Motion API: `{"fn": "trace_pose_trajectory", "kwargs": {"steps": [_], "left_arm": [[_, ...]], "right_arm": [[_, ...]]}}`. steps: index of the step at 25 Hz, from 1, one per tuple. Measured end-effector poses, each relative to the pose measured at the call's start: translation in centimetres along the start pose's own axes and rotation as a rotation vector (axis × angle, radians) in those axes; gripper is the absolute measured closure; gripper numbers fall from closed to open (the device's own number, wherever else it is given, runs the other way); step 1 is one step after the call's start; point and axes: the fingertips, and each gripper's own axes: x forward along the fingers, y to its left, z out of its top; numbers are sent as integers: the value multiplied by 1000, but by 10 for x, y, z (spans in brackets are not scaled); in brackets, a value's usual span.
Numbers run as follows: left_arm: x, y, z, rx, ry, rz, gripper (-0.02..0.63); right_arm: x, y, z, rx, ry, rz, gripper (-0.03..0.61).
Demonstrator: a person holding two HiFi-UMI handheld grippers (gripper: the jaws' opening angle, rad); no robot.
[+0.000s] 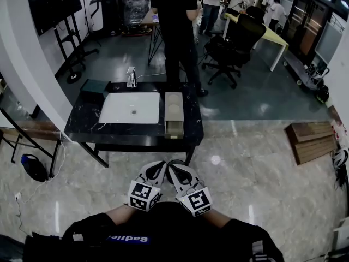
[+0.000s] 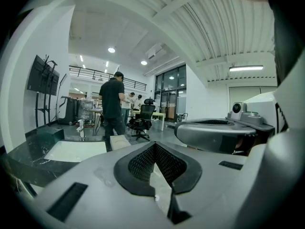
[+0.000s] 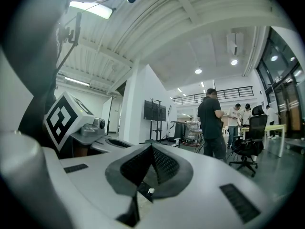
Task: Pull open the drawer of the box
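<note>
The left gripper [image 1: 157, 167] and right gripper [image 1: 175, 167] are side by side, close to the holder's chest, tips nearly touching each other. They hang over the floor, well apart from the surface [image 1: 82, 127]. Both are clenched and empty: in the left gripper view the mesh pads of the left gripper [image 2: 154, 147] meet at the tip with nothing between them, and in the right gripper view the right gripper [image 3: 151, 147] shows the same.

The box [image 1: 174, 111] is beige and lies on the right part of the dark surface, just beside a white basin [image 1: 131, 108] set into it. Its narrow end with the drawer [image 1: 173, 130] faces the holder, at the near edge of the surface. I cannot tell whether the drawer is out at all. In the left gripper view the box [image 2: 119, 141] shows far off, right of the basin [image 2: 76, 149].

A tap [image 1: 131, 76] stands behind the basin, and a dark green case [image 1: 94, 86] lies at the far left corner. A person [image 1: 177, 31] in black stands just behind the surface, back turned. A black chair [image 1: 234, 42] is further right, near a yellow-green table [image 1: 272, 36]. A screen [image 1: 54, 4] on a stand is at the far left. Wooden boards [image 1: 311, 141] lie on the floor to the right, and a dark bag [image 1: 34, 167] lies to the left.
</note>
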Motion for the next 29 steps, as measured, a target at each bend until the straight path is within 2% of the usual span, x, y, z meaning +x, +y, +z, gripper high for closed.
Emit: {"fn": "trace_pose_trajectory", "kwargs": {"steps": [29], "left_arm": [[-6, -12, 5, 20, -4, 5, 621]], "right_arm": [[-11, 2, 0, 11, 9, 3, 577]]}}
